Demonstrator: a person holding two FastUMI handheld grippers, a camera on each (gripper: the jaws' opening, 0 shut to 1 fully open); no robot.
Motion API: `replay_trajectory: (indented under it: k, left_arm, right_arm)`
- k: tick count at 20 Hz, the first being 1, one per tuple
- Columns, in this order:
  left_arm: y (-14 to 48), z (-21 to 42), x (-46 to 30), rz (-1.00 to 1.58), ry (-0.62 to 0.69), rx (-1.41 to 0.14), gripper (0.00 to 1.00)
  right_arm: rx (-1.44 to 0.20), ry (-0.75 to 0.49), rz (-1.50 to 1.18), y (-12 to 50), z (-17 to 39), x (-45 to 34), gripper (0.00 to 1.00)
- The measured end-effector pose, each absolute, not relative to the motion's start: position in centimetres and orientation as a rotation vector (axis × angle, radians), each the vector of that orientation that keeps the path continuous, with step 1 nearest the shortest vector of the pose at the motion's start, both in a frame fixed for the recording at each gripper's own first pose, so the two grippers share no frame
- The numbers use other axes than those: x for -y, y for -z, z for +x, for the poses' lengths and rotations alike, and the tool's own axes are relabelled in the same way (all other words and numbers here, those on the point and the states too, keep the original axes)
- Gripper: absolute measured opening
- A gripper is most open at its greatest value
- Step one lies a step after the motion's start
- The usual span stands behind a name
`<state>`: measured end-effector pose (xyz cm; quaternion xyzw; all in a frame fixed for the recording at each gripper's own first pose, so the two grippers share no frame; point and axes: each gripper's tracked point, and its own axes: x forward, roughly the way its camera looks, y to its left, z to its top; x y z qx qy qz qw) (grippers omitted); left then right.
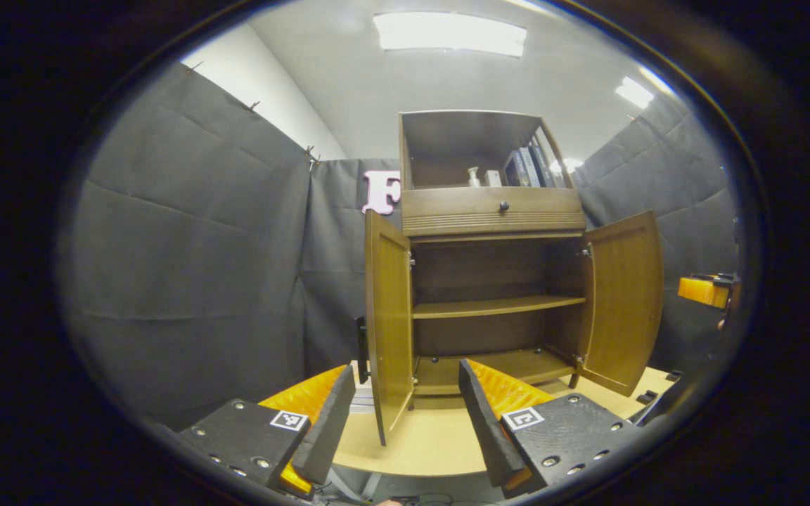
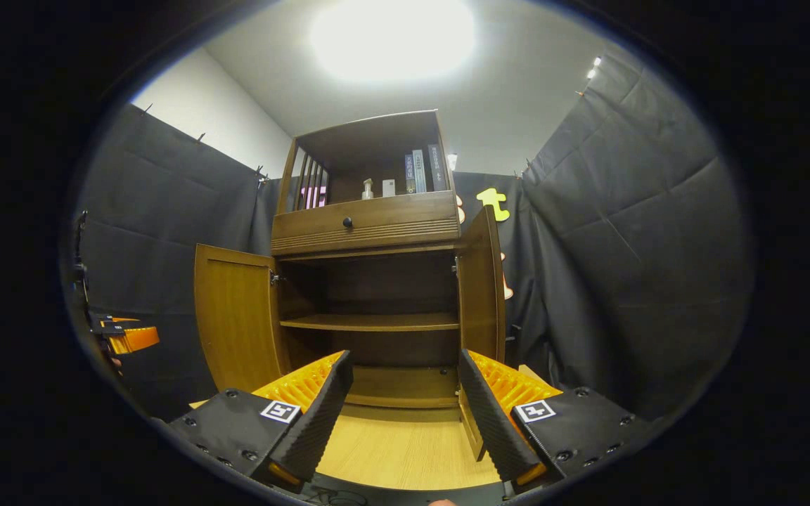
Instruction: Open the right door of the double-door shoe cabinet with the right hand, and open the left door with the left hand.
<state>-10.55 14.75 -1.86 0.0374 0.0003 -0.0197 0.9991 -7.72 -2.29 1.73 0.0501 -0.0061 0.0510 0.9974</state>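
A: Looking along the left gripper (image 1: pixel 405 414), what do you see?

B: Its 2 fingers are spread wide and pinch nothing. They hang over the light wood platform (image 1: pixel 419 446). The shoe cabinet (image 1: pixel 493 281) stands on it at 12 o'clock, a bit off from the fingers.

A: Are the doors open?

B: Yes, both. The left door (image 1: pixel 387 323) swings out toward the camera, its edge between the 2 fingertips higher up. The right door (image 1: pixel 623 299) is open at 2 o'clock.

A: What is inside?

B: 1 bare shelf (image 1: pixel 496 306) in the middle and the floor of the cabinet under it. Above sits a drawer (image 1: pixel 493 211) with 1 dark knob (image 1: pixel 503 206). On top are a small bottle (image 1: pixel 474 176) and some books (image 1: pixel 528 167).

A: And the right gripper (image 2: pixel 405 411)?

B: Its fingers are spread too and hold nothing. From there the right door (image 2: pixel 481 288) stands just above the fingertip at 1 o'clock, and the left door (image 2: pixel 236 327) is at 10 o'clock.

A: Can each camera see the other gripper?

B: A little. An orange part of the right one (image 1: pixel 706 291) shows at 3 o'clock in the left gripper view. The left one (image 2: pixel 127 337) shows at 9 o'clock in the right gripper view.
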Motion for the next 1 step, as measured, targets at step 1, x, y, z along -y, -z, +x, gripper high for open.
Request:
replay_trajectory:
  k: [1]
  left_arm:
    - [1.77,-10.85,-14.56,0.079,0.038,0.002,0.84]
  right_arm:
    - [0.008,-0.104,0.105,-1.57,-7.76,2.17,0.92]
